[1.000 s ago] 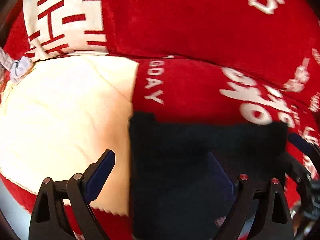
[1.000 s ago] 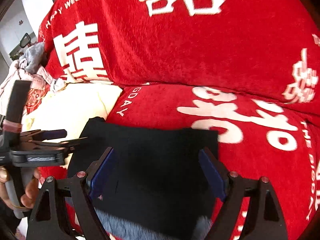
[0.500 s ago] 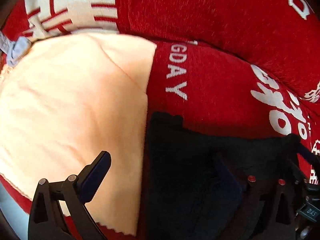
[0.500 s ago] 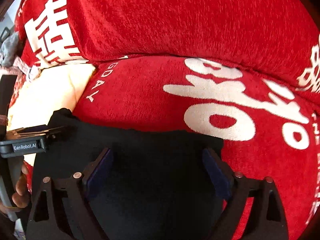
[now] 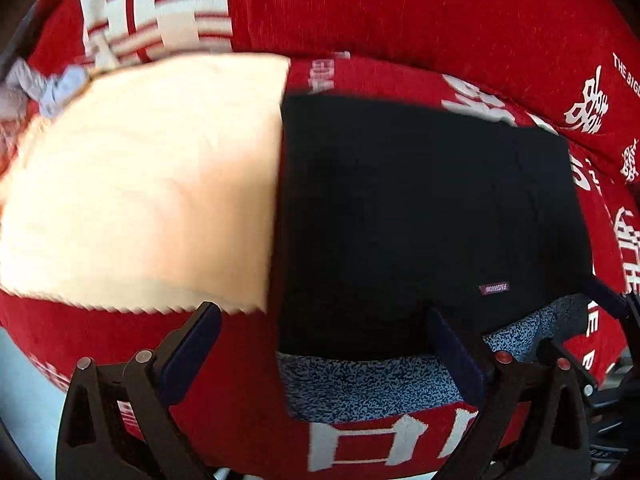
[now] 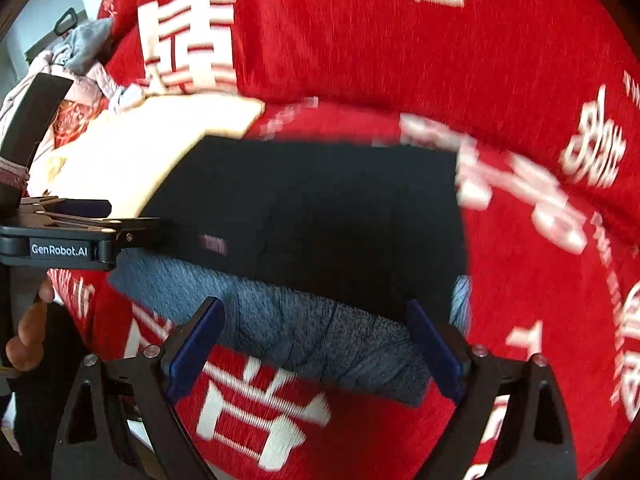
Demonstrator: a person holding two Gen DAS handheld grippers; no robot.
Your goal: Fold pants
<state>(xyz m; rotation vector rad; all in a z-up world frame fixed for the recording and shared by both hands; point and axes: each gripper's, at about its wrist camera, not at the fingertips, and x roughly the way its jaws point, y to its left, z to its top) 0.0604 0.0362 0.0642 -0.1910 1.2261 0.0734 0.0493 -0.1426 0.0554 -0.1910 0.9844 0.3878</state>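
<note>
The black pants (image 5: 420,216) lie folded into a flat rectangle on the red sofa seat, with the grey-blue fleecy lining (image 5: 372,380) showing along the near edge. They also show in the right wrist view (image 6: 320,216), lining (image 6: 304,328) at the front. My left gripper (image 5: 320,354) is open and empty, hovering just in front of the pants' near left corner. My right gripper (image 6: 316,344) is open and empty over the lining edge. The left gripper also shows in the right wrist view (image 6: 80,224) at the pants' left side.
The sofa (image 5: 440,20) is covered in red cloth with white characters. A cream cloth (image 5: 140,184) lies on the seat left of the pants, touching them. Grey and pink clothes (image 6: 72,60) are piled at the far left.
Both grippers have pulled back toward the seat's front edge. The whole folded pants and the lining edge have come into view. Both grippers stay open.
</note>
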